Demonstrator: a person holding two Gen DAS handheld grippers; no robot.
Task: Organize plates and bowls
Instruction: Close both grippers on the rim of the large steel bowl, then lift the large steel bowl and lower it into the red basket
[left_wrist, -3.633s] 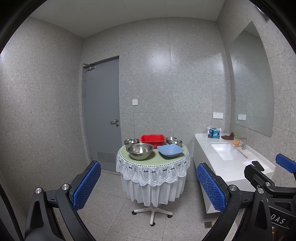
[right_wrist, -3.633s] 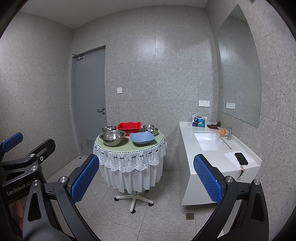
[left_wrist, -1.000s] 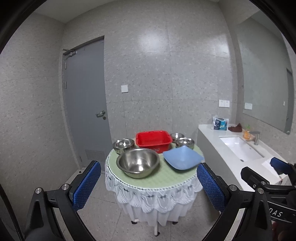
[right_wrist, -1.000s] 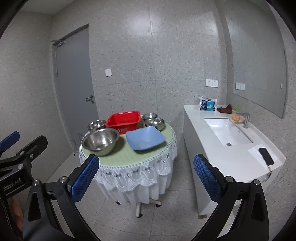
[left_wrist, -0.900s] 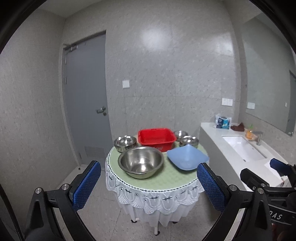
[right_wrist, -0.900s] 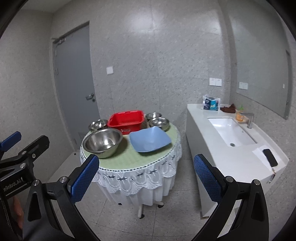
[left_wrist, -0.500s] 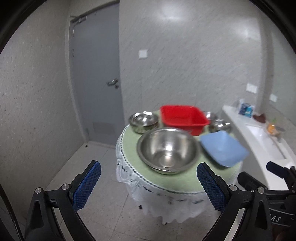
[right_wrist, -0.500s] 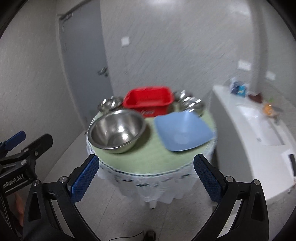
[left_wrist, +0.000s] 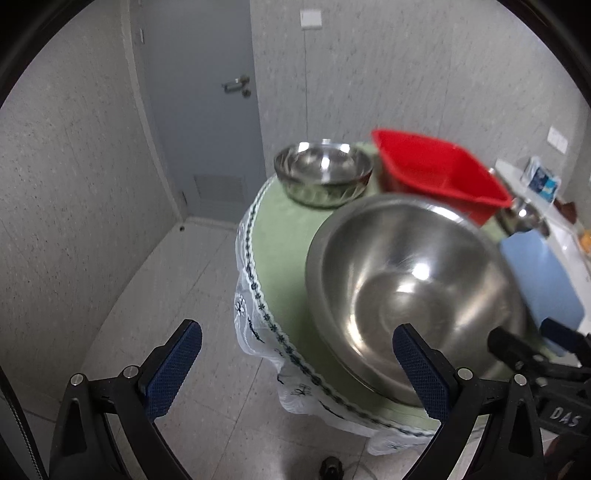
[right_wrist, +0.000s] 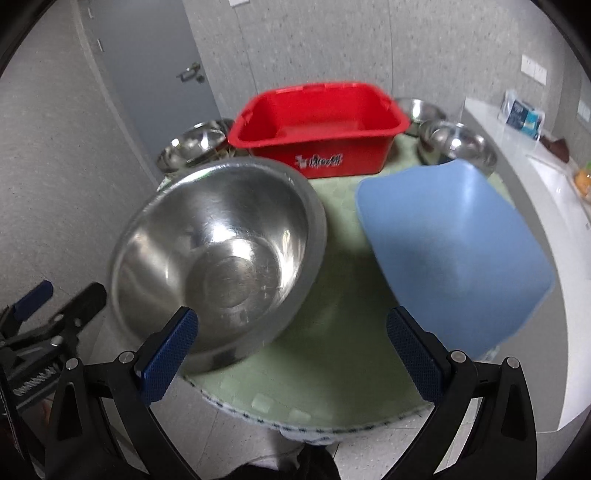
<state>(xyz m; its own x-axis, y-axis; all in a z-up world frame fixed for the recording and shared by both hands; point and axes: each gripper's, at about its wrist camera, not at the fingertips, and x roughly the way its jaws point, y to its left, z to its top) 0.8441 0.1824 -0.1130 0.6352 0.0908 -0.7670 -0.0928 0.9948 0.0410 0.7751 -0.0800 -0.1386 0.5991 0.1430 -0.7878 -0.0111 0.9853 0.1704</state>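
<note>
A small round table (right_wrist: 340, 343) with a green cloth holds a large steel bowl (right_wrist: 218, 254), a blue square plate (right_wrist: 454, 247), a red plastic tub (right_wrist: 317, 125) and smaller steel bowls (right_wrist: 458, 144) (right_wrist: 192, 146). My right gripper (right_wrist: 291, 350) is open and empty, just above the table's near edge, between the large bowl and the blue plate. My left gripper (left_wrist: 295, 373) is open and empty at the table's left edge; the large bowl (left_wrist: 413, 288), a smaller bowl (left_wrist: 323, 177), the tub (left_wrist: 439, 173) and the plate (left_wrist: 543, 280) show in its view.
A grey door (left_wrist: 199, 110) stands behind the table at the left. A white sink counter (right_wrist: 546, 192) runs along the right with a tissue pack (right_wrist: 522, 114). The tiled floor (left_wrist: 177, 288) lies left of the table. The table's lace skirt (left_wrist: 258, 332) hangs over its edge.
Both grippers have moved forward and down to the table, which now fills the views. Both stay open and empty. The dishes have not moved.
</note>
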